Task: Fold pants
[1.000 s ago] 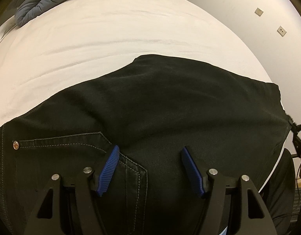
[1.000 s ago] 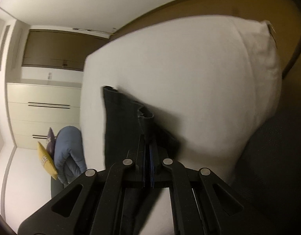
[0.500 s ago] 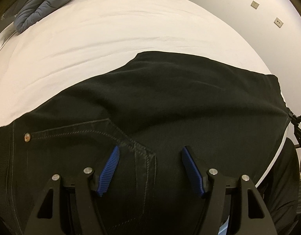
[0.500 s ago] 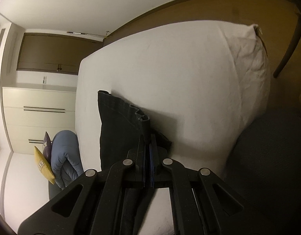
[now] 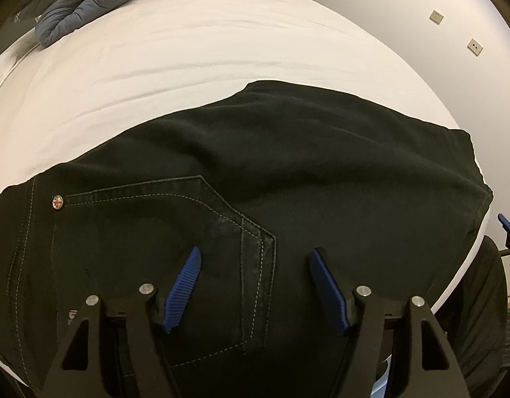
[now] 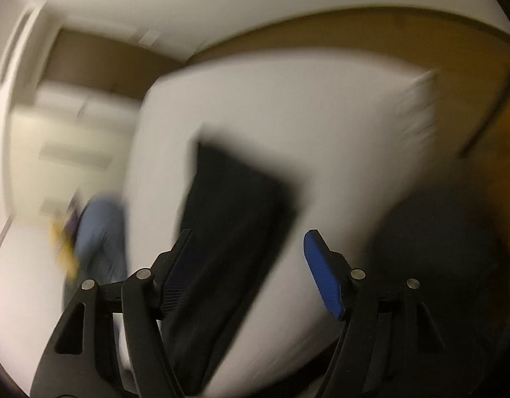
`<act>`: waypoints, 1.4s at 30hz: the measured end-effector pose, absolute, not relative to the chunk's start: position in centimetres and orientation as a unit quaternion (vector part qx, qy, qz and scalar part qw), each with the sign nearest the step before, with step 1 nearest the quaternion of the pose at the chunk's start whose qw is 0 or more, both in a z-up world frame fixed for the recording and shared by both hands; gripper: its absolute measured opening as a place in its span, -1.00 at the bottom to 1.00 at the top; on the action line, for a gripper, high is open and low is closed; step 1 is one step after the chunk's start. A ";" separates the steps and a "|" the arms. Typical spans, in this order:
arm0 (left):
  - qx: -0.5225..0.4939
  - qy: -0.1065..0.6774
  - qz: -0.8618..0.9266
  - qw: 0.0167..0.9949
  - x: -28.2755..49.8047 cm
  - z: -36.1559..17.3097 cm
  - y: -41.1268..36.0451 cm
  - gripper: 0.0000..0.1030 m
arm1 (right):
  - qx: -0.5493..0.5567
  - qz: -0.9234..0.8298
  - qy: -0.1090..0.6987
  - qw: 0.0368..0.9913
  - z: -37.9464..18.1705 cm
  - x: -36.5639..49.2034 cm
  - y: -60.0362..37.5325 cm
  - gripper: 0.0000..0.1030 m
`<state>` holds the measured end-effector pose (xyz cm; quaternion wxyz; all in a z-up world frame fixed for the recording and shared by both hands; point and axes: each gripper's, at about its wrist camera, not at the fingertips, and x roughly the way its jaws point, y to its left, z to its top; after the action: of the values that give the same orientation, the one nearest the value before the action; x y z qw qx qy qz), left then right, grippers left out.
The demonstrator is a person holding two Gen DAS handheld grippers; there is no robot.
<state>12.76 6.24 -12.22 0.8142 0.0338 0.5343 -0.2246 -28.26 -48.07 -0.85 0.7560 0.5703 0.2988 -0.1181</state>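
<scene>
On the left, the left gripper point(image 5: 255, 285) hovers with its jaws apart and empty over the back pocket point(image 5: 175, 248) of the black pants point(image 5: 321, 172), which lie flat along the near edge of the white bed point(image 5: 195, 49). On the right, the right gripper point(image 6: 245, 265) has just been opening and now stands apart, nothing clamped, with the leg end point(image 6: 235, 205) lying below it. I judge the legs are already laid together, and the folds across the length remain

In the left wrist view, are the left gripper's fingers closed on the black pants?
No: the left gripper stands open, its blue fingers spread apart above the pants, pinching no cloth.
</scene>
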 end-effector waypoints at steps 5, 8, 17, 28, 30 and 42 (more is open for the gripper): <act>0.033 0.535 -0.228 0.813 12.1 -12.5 6.1 0.38 | 0.608 0.052 0.357 0.707 -3.0 -23.8 -39.6 -0.05; 0.034 0.536 -0.231 0.811 12.1 -12.6 6.4 0.38 | 0.625 0.079 0.399 0.667 -5.6 -22.6 -36.0 -0.33; 0.031 0.534 -0.234 0.812 12.1 -12.8 7.4 0.38 | 0.628 0.072 0.439 0.638 -9.2 -21.5 -33.2 -0.33; 0.038 0.536 -0.232 0.811 11.8 -12.6 6.1 0.38 | 0.610 0.073 0.448 0.649 -10.2 -17.9 -32.0 -0.93; 0.047 0.537 -0.234 0.809 11.6 -12.7 5.7 0.38 | 0.610 0.062 0.451 0.649 -10.0 -18.6 -32.1 -0.96; 0.058 0.539 -0.226 0.809 11.1 -13.1 4.3 0.38 | 0.610 0.053 0.461 0.642 -11.6 -19.4 -31.4 -0.95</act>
<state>11.08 4.26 -13.06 0.8095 0.0575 0.5387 -0.2264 -19.41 -31.36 -11.60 0.6424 0.6100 0.4610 0.0528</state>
